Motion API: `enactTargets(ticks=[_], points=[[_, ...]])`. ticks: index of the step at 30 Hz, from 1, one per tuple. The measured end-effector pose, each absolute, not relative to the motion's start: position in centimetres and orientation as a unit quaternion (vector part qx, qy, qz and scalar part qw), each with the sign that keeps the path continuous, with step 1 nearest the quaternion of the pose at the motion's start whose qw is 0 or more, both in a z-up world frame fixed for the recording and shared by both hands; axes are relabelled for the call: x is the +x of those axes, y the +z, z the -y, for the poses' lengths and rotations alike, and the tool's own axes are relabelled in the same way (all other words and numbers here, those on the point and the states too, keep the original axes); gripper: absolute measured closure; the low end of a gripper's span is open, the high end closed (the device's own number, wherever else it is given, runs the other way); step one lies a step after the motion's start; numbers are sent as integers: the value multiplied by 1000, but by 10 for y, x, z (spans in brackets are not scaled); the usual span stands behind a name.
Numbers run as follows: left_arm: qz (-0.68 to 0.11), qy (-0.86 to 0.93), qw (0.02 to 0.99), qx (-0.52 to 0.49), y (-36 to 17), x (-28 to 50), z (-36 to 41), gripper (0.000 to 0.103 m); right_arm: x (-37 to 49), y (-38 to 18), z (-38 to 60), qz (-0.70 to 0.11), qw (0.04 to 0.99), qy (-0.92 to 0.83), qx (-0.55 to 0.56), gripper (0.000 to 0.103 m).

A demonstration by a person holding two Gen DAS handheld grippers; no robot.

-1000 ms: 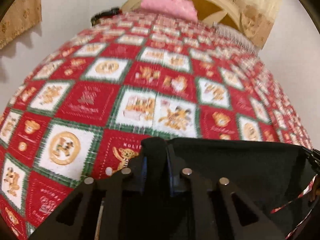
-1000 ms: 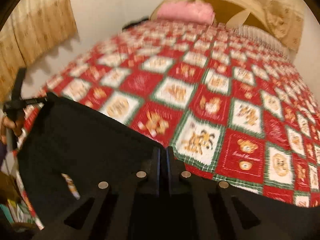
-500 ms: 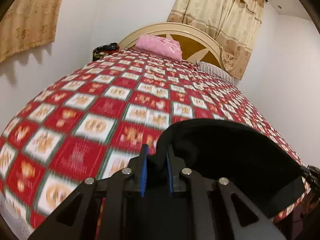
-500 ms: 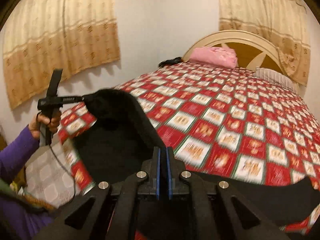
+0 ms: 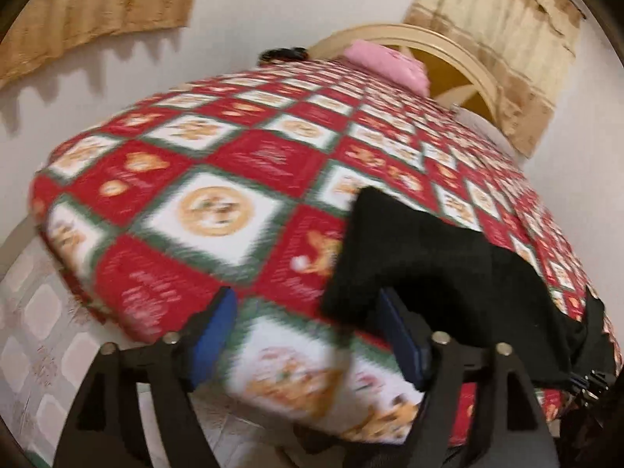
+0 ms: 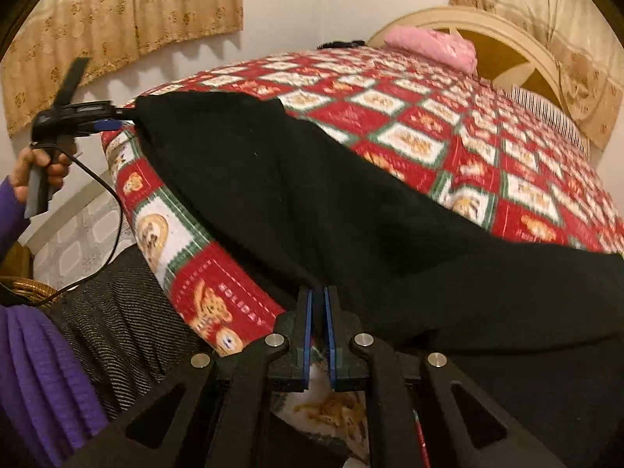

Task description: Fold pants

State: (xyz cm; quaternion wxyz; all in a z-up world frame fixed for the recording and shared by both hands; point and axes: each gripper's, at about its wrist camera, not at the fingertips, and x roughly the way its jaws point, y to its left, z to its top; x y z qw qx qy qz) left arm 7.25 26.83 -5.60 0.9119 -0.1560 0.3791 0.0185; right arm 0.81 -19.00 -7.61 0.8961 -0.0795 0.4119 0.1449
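A: The room is a bedroom: pale walls, tan curtains (image 6: 128,11) at the left, a bed (image 6: 429,117) under a red, white and green holiday quilt, a pink pillow (image 6: 433,45) against the cream headboard (image 6: 518,46) at the right.

B: And the pants?

A: The black pants (image 6: 312,202) lie across the near corner of the bed, spread from the left edge toward the right, one end draped over the edge toward the person.

B: Why is the left gripper (image 5: 308,335) off to the side?

A: Its blue-padded fingers (image 5: 212,329) stand wide apart, with nothing between them; the cloth's corner only lies against the right pad. I judge it has let that corner down flat on the quilt.

B: The right gripper (image 6: 316,331)?

A: Its fingers are pressed together on the pants' near edge, probably to keep the fabric taut.

B: How does the fabric look?

A: Thick, matte, soft, with one long shallow crease; the detail is blurred. The fold looks barely begun.
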Motion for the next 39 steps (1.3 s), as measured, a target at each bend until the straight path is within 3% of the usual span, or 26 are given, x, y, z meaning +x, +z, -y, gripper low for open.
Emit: enactTargets(ticks=[7,11,19,23,28,29,30,32,39], points=[[-380,29,913,-143,-34,40,-275,24,0,-35,202,-382,906,183,-5,87],[-364,-59,917,-153,-21,42,-239,24,16,-8,200,-322,924,202,44,49],[-393,-159,863,-274,-47,92,-206,24,69,-45,153,-328,919,207,71,49],[-405,-161,848,-301,-57,105,-208,24,73,-84,144,-373,897,220,92,49],[-373,-103,859,-334,-57,109,-230,24,61,-88,142,-351,907,216,87,49],[-357,-71,868,-337,-57,108,-235,29,61,-88,142,-351,907,215,86,49],[-348,-60,873,-337,-56,107,-237,53,62,-89,142,-351,907,216,86,49],[-329,-73,877,-343,-56,103,-241,89,61,-89,142,-351,907,217,87,49],[-379,-19,899,-219,-73,88,-228,86,60,-89,144,-350,908,214,88,49]])
